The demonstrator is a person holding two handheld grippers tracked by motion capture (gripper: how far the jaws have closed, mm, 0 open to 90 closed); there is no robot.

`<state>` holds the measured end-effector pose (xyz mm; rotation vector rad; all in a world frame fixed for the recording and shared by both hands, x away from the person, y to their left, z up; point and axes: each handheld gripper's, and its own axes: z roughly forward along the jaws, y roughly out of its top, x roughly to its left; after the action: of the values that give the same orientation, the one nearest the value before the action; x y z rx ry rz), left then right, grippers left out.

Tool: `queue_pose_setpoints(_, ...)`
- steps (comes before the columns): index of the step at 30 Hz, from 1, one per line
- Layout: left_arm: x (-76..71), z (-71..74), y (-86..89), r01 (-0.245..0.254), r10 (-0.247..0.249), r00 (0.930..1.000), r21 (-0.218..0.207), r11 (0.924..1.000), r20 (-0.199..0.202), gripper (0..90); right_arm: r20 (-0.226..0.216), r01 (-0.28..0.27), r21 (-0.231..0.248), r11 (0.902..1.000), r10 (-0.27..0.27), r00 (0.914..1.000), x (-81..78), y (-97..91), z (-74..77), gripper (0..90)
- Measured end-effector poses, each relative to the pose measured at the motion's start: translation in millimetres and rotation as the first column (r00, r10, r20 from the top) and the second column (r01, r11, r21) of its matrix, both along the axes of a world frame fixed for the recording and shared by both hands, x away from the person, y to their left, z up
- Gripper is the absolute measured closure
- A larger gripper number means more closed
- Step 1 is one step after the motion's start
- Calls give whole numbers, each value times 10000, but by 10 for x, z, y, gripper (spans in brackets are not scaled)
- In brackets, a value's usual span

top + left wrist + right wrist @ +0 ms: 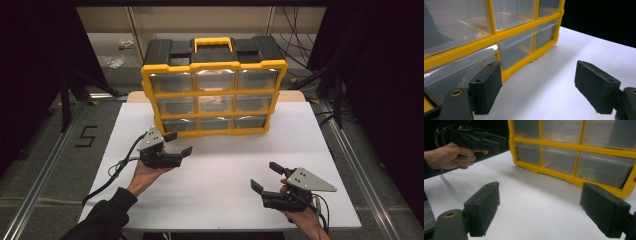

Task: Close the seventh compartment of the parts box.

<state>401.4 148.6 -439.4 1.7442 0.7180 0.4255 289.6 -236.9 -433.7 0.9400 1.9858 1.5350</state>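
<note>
1. Worktop [220, 175]: white sheet, biggest thing here, bare across the middle and front.
2. Drawer cabinet [215, 85]: yellow frame w/ black top and yellow carry handle, standing upright at the back centre of the worktop. Nine clear drawers, 3 x 3, fronts facing the person. In the left gripper view the cabinet [496, 37] sits right up close; in the right gripper view it [574, 150] sits farther off, across open white sheet.
3. Bottom-left drawer [172, 124]: clear, looks flush w/ the frame, nearest to the left tool.
4. Left tool [179, 143]: held up in the person's left hand [145, 175], just in front of the cabinet's lower-left corner, jaws spread wide, nothing between them. Left gripper view: one jaw sits in front of a bottom drawer front; contact can't be told. Cable trails off left and down.
5. Right tool [265, 175]: held in the right hand [302, 215] at the front right of the worktop, well apart from the cabinet. Jaws apart, empty, aimed toward the centre. Grey three-cornered plate on top.
</note>
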Motion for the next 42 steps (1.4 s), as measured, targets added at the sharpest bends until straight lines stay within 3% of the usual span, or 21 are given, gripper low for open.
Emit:
queue_pose_setpoints(14,-197,4,-28,534,-532,9985,-272,9982,89,190,19,5,20,10000,-5,10000,-2,0,1,169)
queue_pose_setpoints(33,-442,48,4,831,-800,9956,-638,9945,490,190,57,48,12,10000,-48,10000,-9,-8,5,167)
queue_pose_setpoints(42,-527,45,55,712,-667,9960,-780,9944,596,193,74,44,7,10000,-44,10000,-9,-5,5,167)
